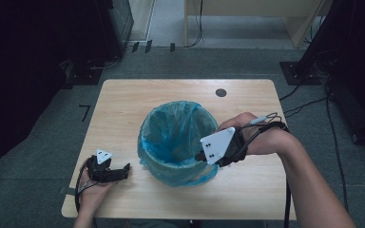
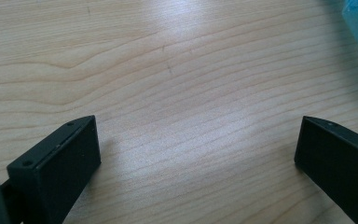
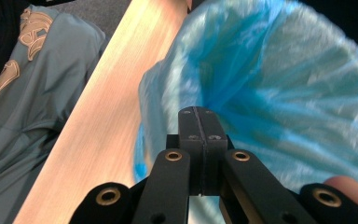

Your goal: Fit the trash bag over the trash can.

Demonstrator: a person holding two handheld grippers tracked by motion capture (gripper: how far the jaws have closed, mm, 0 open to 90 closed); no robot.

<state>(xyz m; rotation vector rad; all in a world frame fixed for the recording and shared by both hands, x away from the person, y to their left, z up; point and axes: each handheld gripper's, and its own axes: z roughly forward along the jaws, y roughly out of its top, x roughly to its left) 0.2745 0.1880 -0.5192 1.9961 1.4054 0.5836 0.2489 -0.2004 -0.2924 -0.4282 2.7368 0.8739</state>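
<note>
The right tongs (image 1: 200, 156) hide part of the bin liner's (image 1: 171, 137) rim.

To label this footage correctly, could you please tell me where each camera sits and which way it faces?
High view: above the person's side, looking forward and down on the table; both forearms, left tongs, right tongs.
Left gripper view: on the left tongs, facing the tabletop; jaws apart.
Right gripper view: on the right tongs, facing the blue bin bag; jaws together.
All share the bag and table.

Past the wooden table (image 1: 123, 102): grey floor (image 1: 218, 61), black cables (image 1: 304, 102), light wooden furniture (image 1: 247, 9) at the back.
</note>
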